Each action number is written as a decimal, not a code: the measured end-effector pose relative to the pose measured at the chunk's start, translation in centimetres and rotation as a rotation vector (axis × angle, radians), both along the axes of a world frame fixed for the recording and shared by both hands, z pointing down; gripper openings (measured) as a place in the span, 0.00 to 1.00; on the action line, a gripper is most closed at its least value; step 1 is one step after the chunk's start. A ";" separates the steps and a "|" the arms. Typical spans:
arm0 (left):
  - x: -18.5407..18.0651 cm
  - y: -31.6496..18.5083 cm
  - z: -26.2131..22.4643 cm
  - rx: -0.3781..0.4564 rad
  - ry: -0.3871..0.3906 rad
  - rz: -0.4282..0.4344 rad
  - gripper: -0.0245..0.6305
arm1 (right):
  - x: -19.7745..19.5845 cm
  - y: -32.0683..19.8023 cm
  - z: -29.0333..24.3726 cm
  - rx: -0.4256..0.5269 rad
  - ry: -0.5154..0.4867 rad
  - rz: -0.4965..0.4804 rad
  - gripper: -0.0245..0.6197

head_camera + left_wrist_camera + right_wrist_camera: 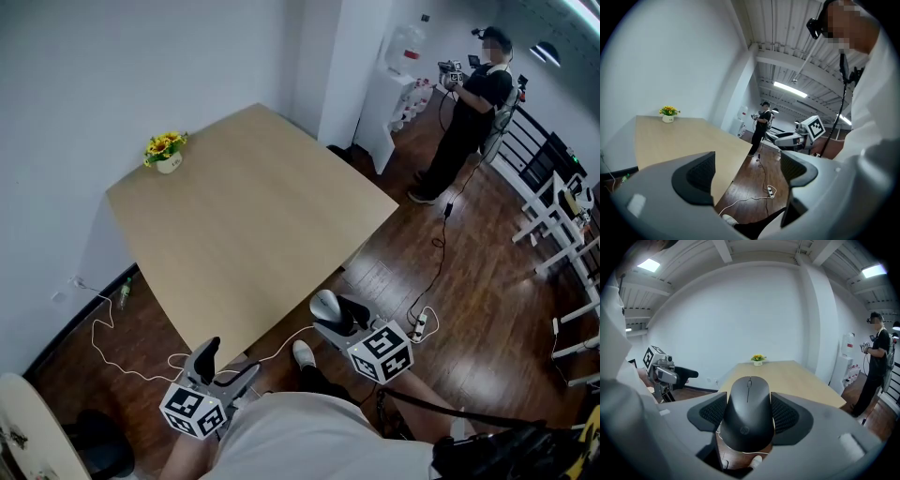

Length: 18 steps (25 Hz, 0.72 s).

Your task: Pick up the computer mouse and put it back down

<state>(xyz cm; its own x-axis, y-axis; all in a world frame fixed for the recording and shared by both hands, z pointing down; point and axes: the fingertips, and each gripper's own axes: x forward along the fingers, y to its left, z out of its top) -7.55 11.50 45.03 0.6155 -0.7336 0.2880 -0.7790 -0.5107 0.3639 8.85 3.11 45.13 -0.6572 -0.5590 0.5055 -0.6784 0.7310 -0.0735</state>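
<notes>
A dark grey computer mouse (pixel 749 413) sits between the pads of my right gripper (pixel 749 417), which is shut on it. The mouse's nose points toward the wooden table (pixel 797 378). In the head view the mouse (pixel 325 306) and right gripper (pixel 334 317) hang over the wooden floor, just off the table's (pixel 253 206) near corner. My left gripper (pixel 225 366) is at the lower left, near the table's front edge. Its jaws (pixel 747 171) stand wide open with nothing between them.
A small pot of yellow flowers (pixel 167 150) stands at the table's far left corner. A white cable (pixel 122 361) and a power strip (pixel 419 325) lie on the floor. A person in black (pixel 473 103) stands beyond the table near a water dispenser (pixel 398 66). White desks (pixel 562 234) stand at right.
</notes>
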 end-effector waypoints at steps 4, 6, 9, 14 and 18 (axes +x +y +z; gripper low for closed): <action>0.2 -0.5 -0.5 0.005 0.006 -0.008 0.67 | 0.3 -2.5 0.4 0.014 0.014 -0.012 0.50; 0.2 -1.0 -0.6 0.006 0.013 -0.021 0.66 | 0.4 -4.5 1.4 0.009 0.013 -0.019 0.50; -0.3 -1.7 -0.6 -0.004 0.016 -0.067 0.66 | 0.0 -8.2 4.4 -0.020 0.029 -0.044 0.50; -1.3 -3.3 -0.4 -0.050 -0.002 -0.164 0.66 | -1.3 -15.8 10.9 -0.084 0.077 -0.071 0.50; -1.5 -4.4 0.2 -0.100 -0.015 -0.249 0.66 | -2.5 -21.9 16.9 -0.134 0.127 -0.079 0.50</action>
